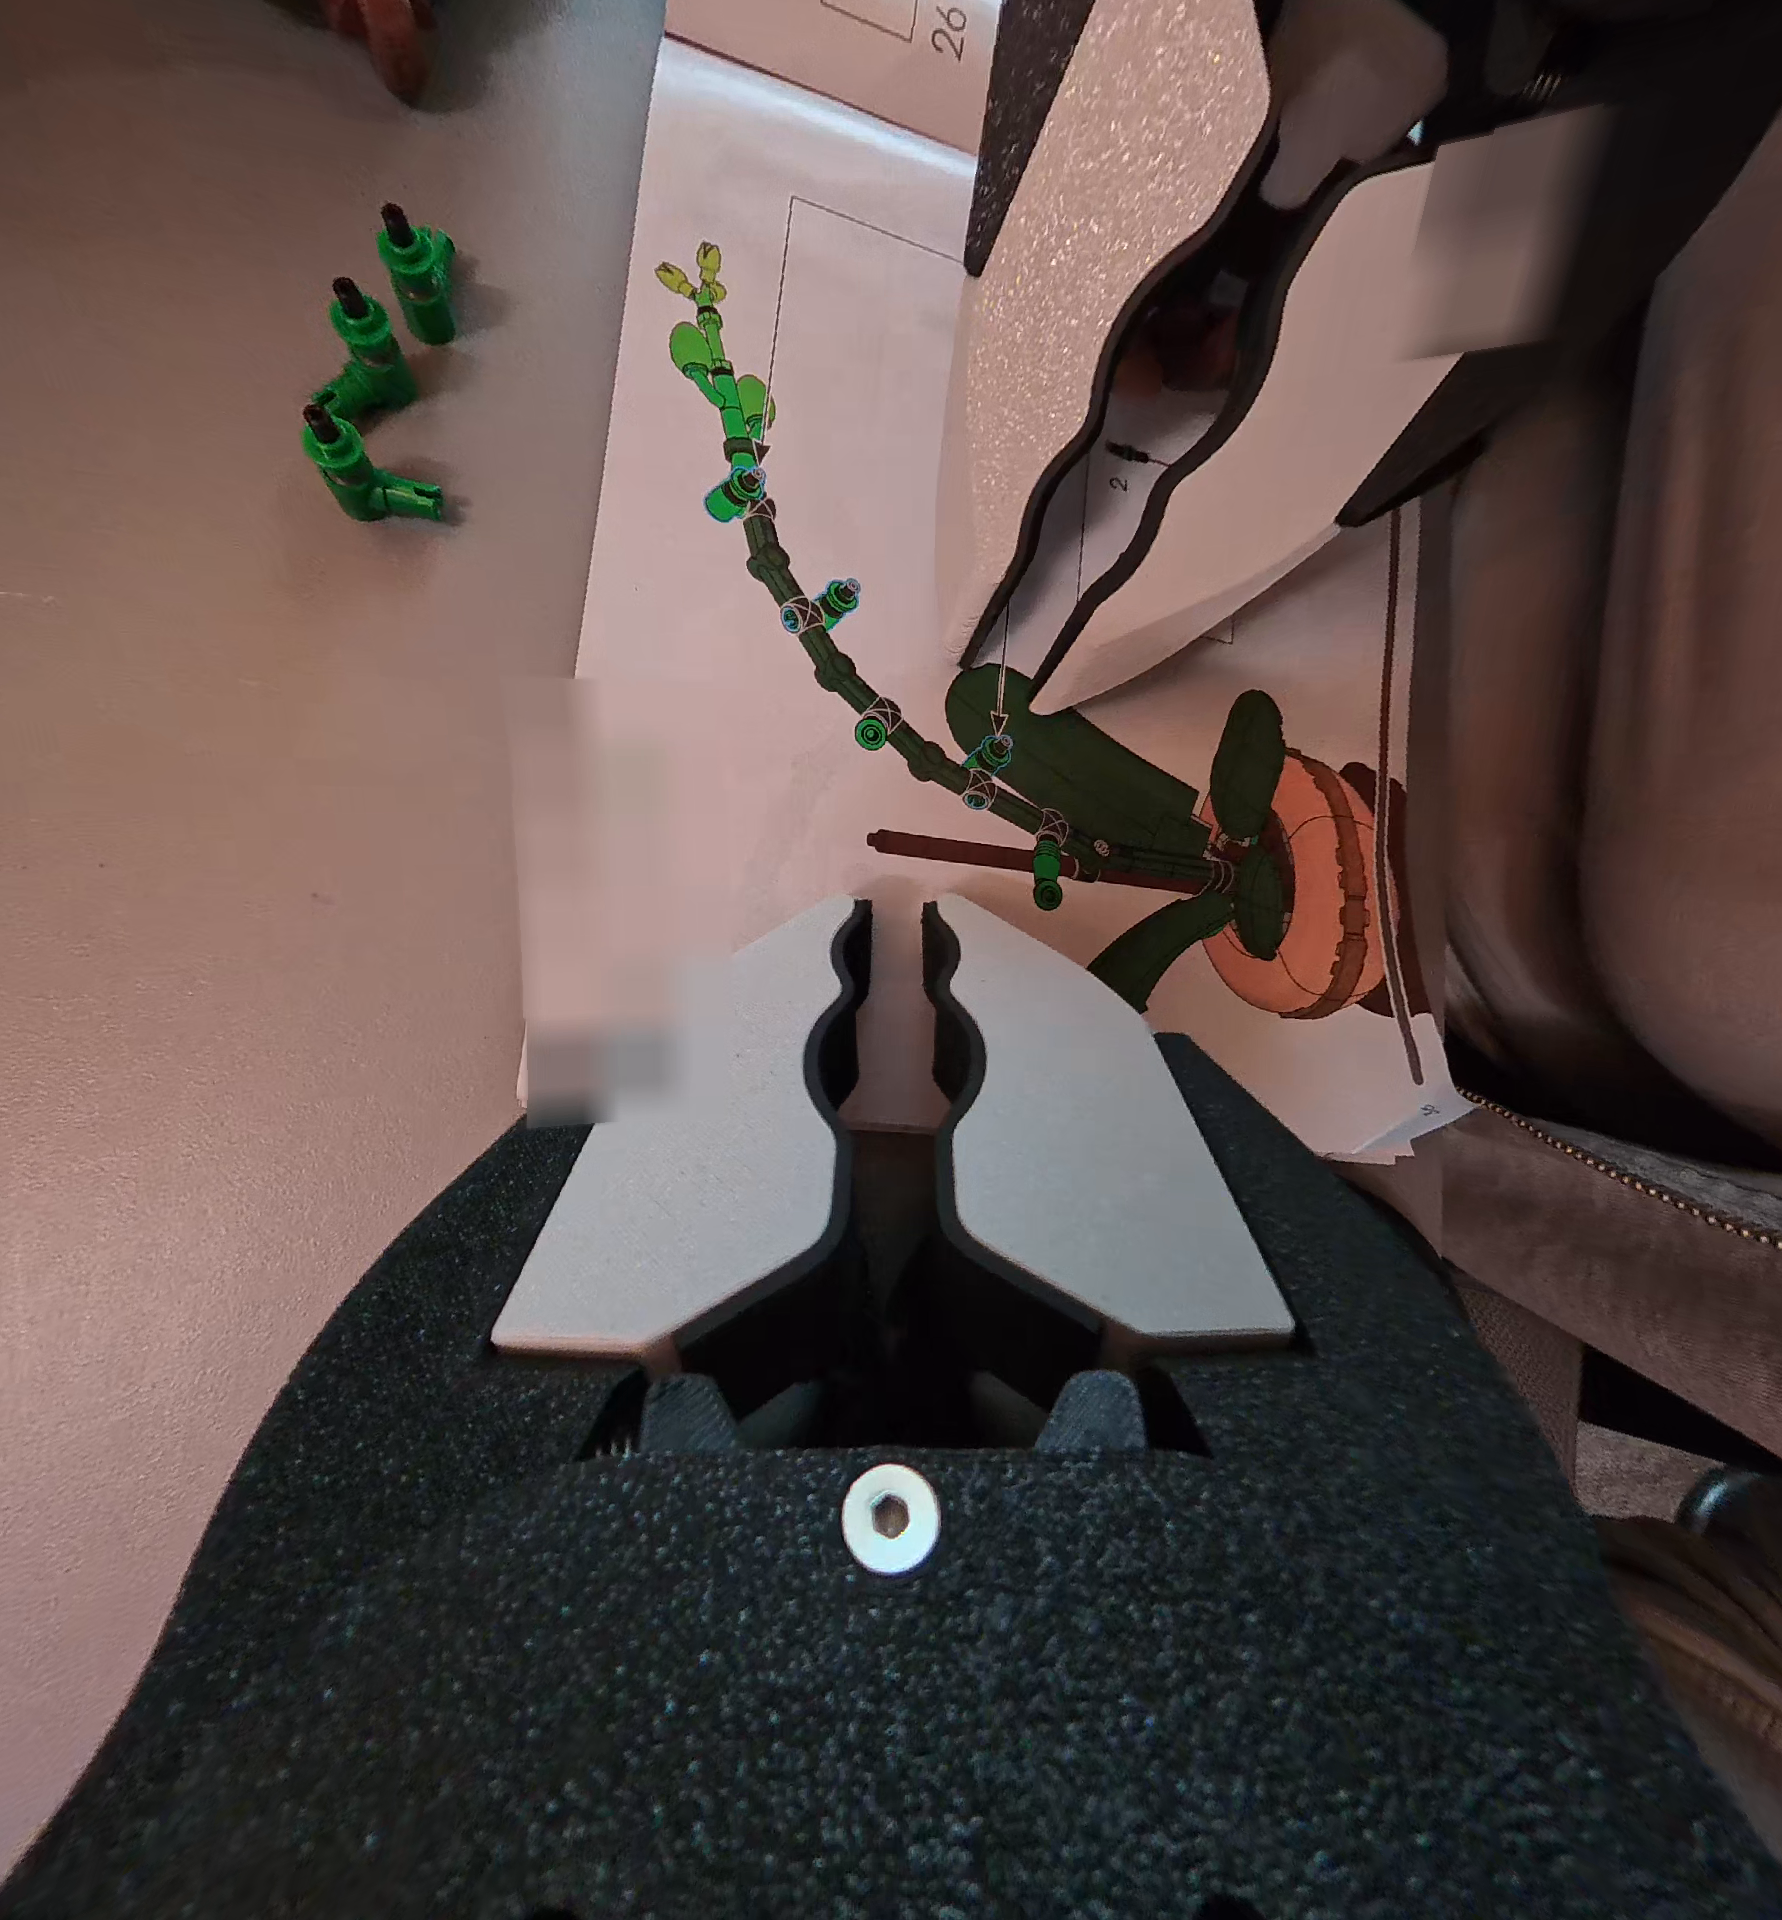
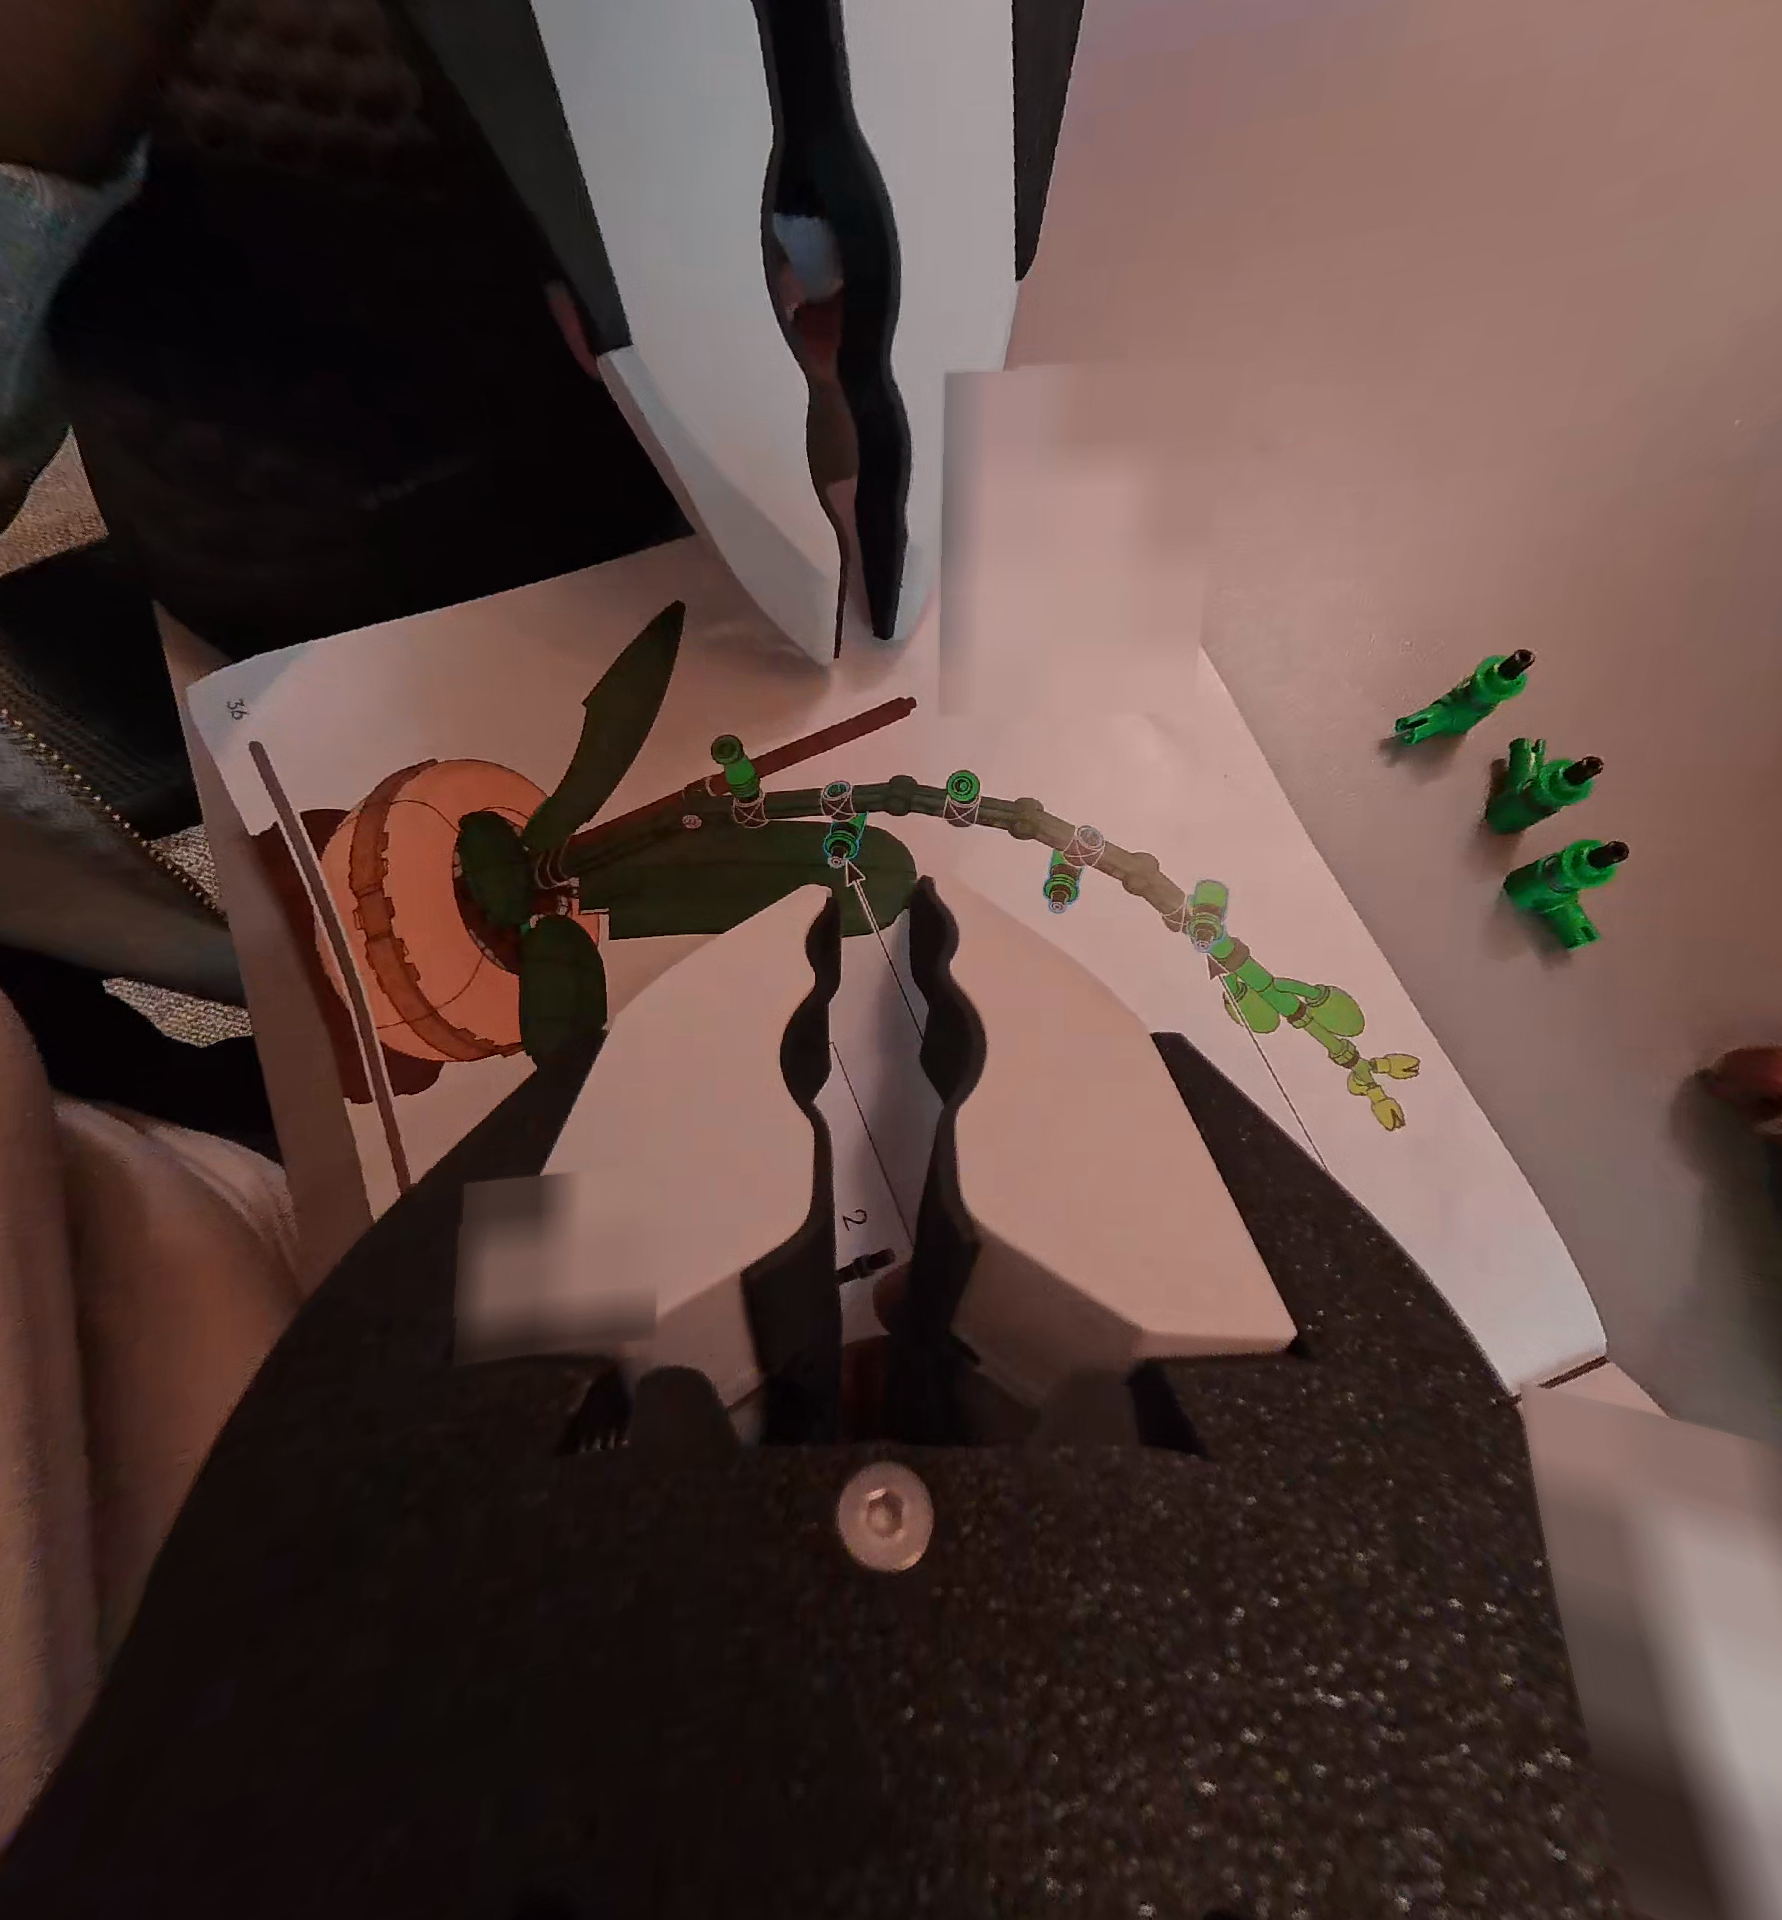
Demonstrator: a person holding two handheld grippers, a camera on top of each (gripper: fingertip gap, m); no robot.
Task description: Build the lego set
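Note:
An open instruction booklet (image 1: 866, 312) lies on the pinkish table and shows a drawing of a potted plant with a long green stem. Three small green Lego connector pieces (image 1: 388, 364) lie on the table left of it; in the right wrist view (image 2: 1541, 795) they lie to the right. My left gripper (image 1: 897, 914) hovers over the booklet's near edge, its jaws a narrow gap apart with nothing seen between them. My right gripper (image 2: 871, 899) points at the page, its tips a little apart, with a small reddish-brown piece (image 1: 1183, 348) deep between its jaws. The two grippers face each other, each showing in the other's view: right (image 1: 1006, 686), left (image 2: 856, 644).
A brown Lego assembly (image 2: 1780, 1091) sits at the table's edge of view, beyond the green pieces. A person's clothed lap and a zipped garment (image 1: 1645, 727) lie along the booklet's other side. The left gripper's tips are roughly 5 cm from the right gripper's.

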